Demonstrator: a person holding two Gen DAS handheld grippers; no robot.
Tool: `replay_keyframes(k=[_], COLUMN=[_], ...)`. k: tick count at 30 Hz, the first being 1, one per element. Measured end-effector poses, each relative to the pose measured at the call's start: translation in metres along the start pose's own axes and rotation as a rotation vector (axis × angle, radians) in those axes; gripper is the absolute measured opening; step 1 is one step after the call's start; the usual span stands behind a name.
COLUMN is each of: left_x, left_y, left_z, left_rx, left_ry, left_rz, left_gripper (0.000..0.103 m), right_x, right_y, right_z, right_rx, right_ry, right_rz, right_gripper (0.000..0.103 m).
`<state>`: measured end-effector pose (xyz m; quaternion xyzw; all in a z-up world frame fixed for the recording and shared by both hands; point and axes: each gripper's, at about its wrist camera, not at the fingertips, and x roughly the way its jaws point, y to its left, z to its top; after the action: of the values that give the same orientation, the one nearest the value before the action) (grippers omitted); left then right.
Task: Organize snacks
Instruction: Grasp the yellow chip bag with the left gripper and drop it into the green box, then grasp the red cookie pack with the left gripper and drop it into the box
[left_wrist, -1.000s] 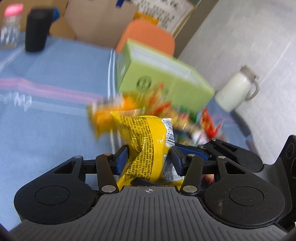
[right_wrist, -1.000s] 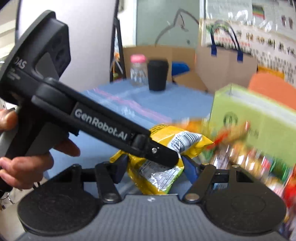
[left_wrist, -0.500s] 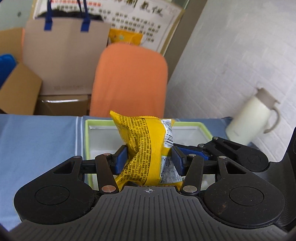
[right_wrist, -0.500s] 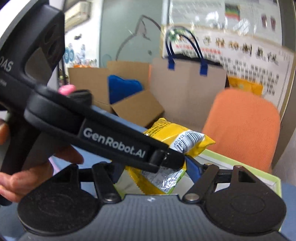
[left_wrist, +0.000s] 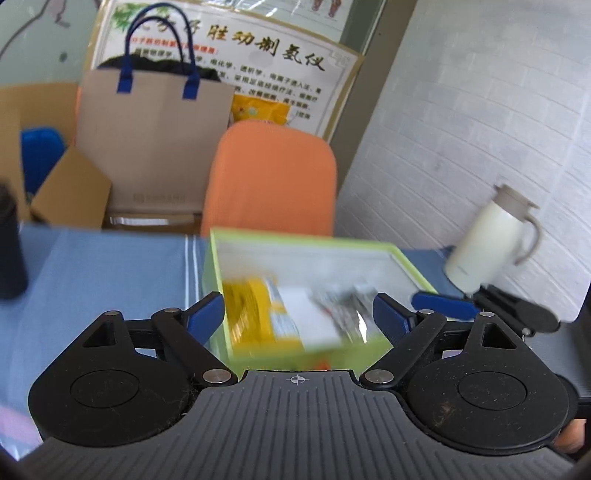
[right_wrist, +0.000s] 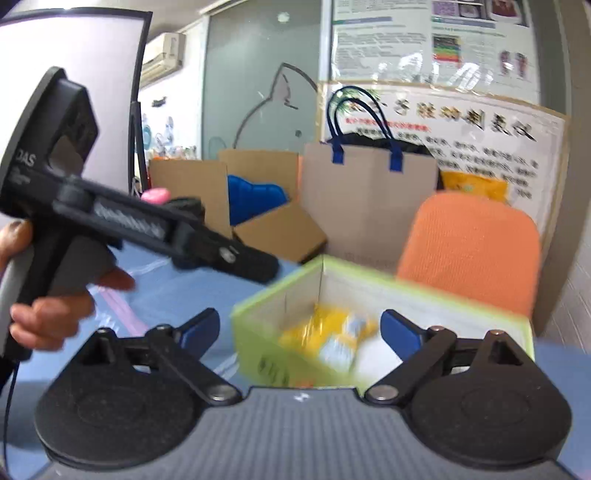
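A yellow snack bag (left_wrist: 255, 314) shows blurred inside the light green box (left_wrist: 306, 240) on the blue tablecloth. It touches neither pad. My left gripper (left_wrist: 297, 310) hangs over the box's near wall, its jaws opening with nothing pressed between them. In the right wrist view the same bag (right_wrist: 325, 328) is a yellow and white blur in the box (right_wrist: 266, 332). My right gripper (right_wrist: 299, 325) is above the box's near corner, its jaws also opening and holding nothing. A hand (right_wrist: 48, 310) holds the left tool (right_wrist: 221, 254) at the left.
An orange chair (left_wrist: 273, 177) stands behind the box, with a paper bag (left_wrist: 155, 136) and cardboard boxes (left_wrist: 70, 188) further back. A white jug (left_wrist: 487, 240) stands on the table's right. A black cup (left_wrist: 9, 251) is at the left edge.
Both grippers went from shut on the yellow bag to wide apart. The bag dropped out of the jaws into the green box. Both hands moved forward over the box.
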<state>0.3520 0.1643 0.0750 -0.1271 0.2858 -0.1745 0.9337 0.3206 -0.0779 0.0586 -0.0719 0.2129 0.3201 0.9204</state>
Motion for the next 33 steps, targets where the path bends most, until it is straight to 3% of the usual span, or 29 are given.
replay_keyframes(k=[5, 9, 12, 15, 17, 20, 22, 24, 27, 30, 33], left_x=[-0.039, -0.056, -0.060, -0.059, -0.063, -0.066, -0.058, -0.040, -0.014, -0.006, -0.001], left_y=[-0.014, -0.031, -0.045, -0.060, -0.071, -0.096, -0.117, -0.135, -0.145, -0.141, -0.139], left_z=[-0.063, -0.108, -0.130, -0.141, -0.145, -0.147, -0.149, -0.151, -0.158, -0.164, -0.165], left_rx=[-0.062, -0.128, -0.133, -0.105, -0.089, -0.042, 0.022, 0.085, 0.126, 0.108, 0.090], left_ry=[0.049, 0.095, 0.105, 0.127, 0.131, 0.159, 0.194, 0.233, 0.309, 0.360, 0.362], left_rz=[-0.085, -0.112, -0.105, -0.010, -0.003, -0.139, -0.170, -0.136, -0.074, -0.083, -0.063], left_gripper=[0.076, 0.076, 0.076, 0.074, 0.071, 0.071, 0.071, 0.064, 0.041, 0.039, 0.040], right_x=[-0.067, -0.094, -0.096, -0.093, -0.101, -0.116, -0.121, -0.122, -0.117, -0.112, -0.100], right_y=[0.037, 0.054, 0.057, 0.053, 0.049, 0.050, 0.052, 0.053, 0.053, 0.054, 0.047], right_z=[-0.058, -0.100, -0.119, -0.132, -0.139, -0.142, -0.142, -0.142, -0.144, -0.146, -0.146], right_rx=[0.059, 0.132, 0.155, 0.161, 0.212, 0.217, 0.205, 0.193, 0.172, 0.153, 0.176], right_ry=[0.099, 0.153, 0.173, 0.187, 0.180, 0.154, 0.148, 0.145, 0.163, 0.170, 0.182], right_rz=[-0.035, -0.097, -0.161, -0.238, -0.216, -0.194, -0.179, -0.172, -0.141, -0.123, -0.091], right_gripper=[0.093, 0.093, 0.093, 0.093, 0.093, 0.093, 0.093, 0.093, 0.093, 0.087, 0.081])
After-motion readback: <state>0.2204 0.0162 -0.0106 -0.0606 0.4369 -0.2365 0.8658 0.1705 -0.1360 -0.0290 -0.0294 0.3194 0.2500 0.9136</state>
